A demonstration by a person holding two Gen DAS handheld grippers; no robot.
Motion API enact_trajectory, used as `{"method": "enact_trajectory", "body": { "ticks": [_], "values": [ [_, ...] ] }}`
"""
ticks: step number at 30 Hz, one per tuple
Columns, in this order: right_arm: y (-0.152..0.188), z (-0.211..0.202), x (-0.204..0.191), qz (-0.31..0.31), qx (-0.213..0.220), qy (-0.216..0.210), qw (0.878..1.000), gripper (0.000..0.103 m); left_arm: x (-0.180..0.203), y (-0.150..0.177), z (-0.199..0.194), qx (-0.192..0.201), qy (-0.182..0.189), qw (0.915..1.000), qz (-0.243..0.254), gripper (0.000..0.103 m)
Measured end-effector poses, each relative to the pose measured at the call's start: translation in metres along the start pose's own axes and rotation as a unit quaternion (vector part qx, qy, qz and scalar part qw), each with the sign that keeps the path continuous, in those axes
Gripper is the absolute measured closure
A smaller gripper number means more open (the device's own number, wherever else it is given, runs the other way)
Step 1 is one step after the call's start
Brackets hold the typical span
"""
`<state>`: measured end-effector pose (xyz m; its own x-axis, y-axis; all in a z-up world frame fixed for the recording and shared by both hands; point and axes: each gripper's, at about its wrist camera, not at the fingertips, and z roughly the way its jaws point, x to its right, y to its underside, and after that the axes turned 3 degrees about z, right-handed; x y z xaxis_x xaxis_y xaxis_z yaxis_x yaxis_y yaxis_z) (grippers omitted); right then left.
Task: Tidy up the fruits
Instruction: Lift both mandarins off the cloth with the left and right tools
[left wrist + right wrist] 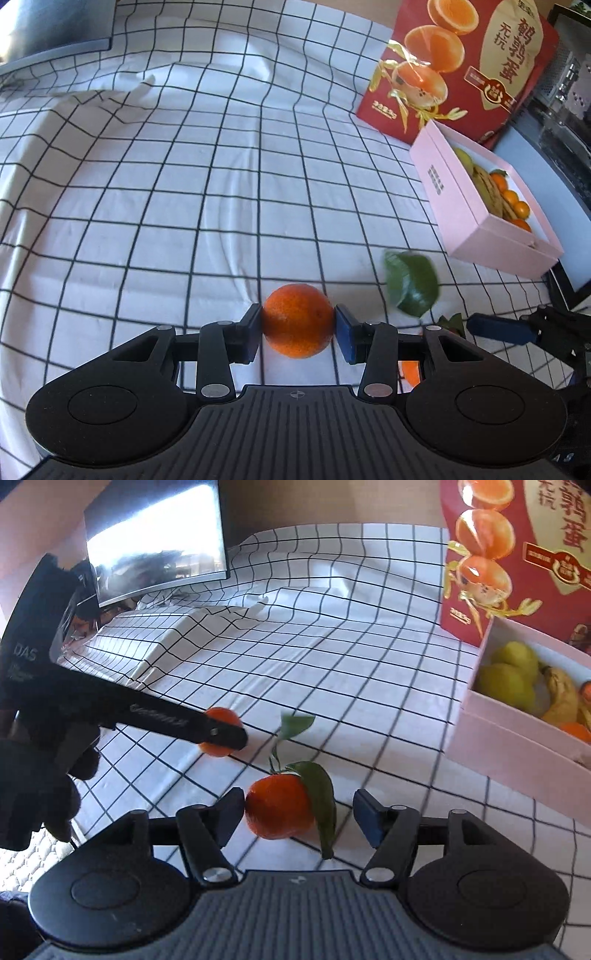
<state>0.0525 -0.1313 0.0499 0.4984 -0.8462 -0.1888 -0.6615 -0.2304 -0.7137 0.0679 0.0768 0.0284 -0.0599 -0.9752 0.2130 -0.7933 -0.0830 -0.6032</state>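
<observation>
Left wrist view: the left gripper (298, 326) has its fingers clamped on a plain orange (297, 319), held over the checked cloth (184, 184) on the desk. A pink box (476, 221) of fruit sits to the right, before a red carton (461, 66).

Right wrist view: the right gripper (299, 814) has its fingers spread wide around a leafy mandarin (279, 806); the left pad is at its skin, the right stands apart. The mandarin lies on the cloth near the box.

Orange mandarin (297, 320); pink box (458, 206); black-gridded white cloth (184, 184).
</observation>
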Motion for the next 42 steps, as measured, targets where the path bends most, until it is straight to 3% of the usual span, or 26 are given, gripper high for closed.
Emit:
{"method": "enact_trajectory", "body": {
  "ticks": [9, 28, 31, 35, 39, 42],
  "values": [
    [0.013, -0.016, -0.001, -0.033, -0.004, 0.02, 0.999, 0.035, 0.01, 0.009, -0.002, -0.009, 0.011, 0.9999, 0.008, 0.056],
    [0.021, 0.004, -0.011, -0.057, -0.025, 0.003, 0.998, 0.035, 0.018, 0.034, -0.02, -0.024, 0.017, 0.9993, 0.025, 0.056],
    [0.022, 0.003, -0.01, -0.057, -0.019, 0.006, 0.998, 0.04, 0.021, 0.036, -0.022, -0.029, 0.019, 0.9989, 0.031, 0.056],
    [0.02, 0.0, -0.009, -0.053, -0.013, -0.007, 0.999, 0.057, 0.03, 0.04, -0.023, -0.038, 0.026, 0.998, 0.045, 0.056],
    [0.021, -0.007, -0.008, -0.058, -0.015, 0.001, 0.998, 0.057, 0.045, 0.041, -0.024, -0.043, 0.035, 0.996, 0.069, 0.056],
    [0.017, -0.027, 0.0, -0.052, 0.003, 0.016, 0.999, 0.058, 0.061, 0.029, -0.031, -0.026, 0.052, 0.9937, 0.096, 0.056]
  ]
}}
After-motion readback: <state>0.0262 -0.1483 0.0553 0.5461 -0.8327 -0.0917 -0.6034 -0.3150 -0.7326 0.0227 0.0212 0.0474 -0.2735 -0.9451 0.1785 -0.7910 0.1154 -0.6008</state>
